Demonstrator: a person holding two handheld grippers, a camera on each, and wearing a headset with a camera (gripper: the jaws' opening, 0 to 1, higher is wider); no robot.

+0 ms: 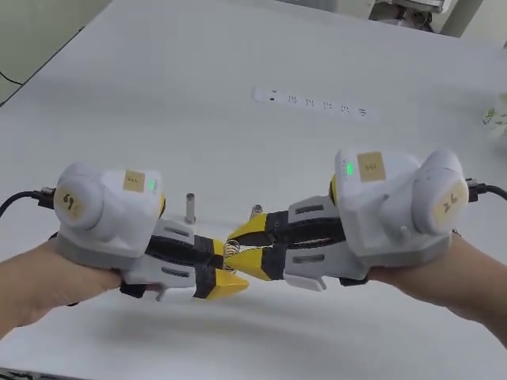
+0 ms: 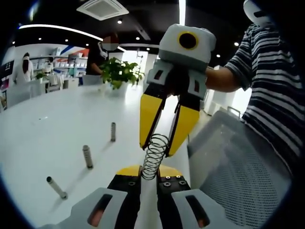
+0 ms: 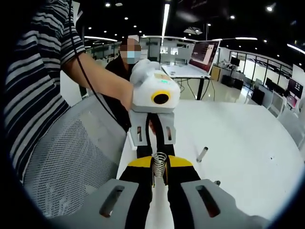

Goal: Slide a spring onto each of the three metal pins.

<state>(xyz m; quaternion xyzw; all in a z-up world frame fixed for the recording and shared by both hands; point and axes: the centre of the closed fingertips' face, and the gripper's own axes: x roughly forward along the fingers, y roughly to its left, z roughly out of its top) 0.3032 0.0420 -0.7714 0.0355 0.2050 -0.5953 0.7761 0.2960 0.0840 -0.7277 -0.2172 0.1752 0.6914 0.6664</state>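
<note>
White table [image 1: 158, 95], pins standing.
Three pins [image 2: 87, 156] near centre; power strip [image 1: 313, 104] lies toward 12 o'clock.

A broad white counter [image 1: 238, 47] carries a white power strip [image 1: 313, 104]. The dark ceiling has a square air-conditioning vent [image 2: 102, 8], a long strip light [image 2: 182, 9] and small recessed spotlights [image 3: 232, 17]. A leafy potted plant [image 2: 119, 71] stands at the counter's far end. A grey mesh chair [image 2: 238, 167] sits just beside the counter. Farther back, a lit screen [image 3: 205, 50] stands on a white desk [image 3: 183, 71].
</note>
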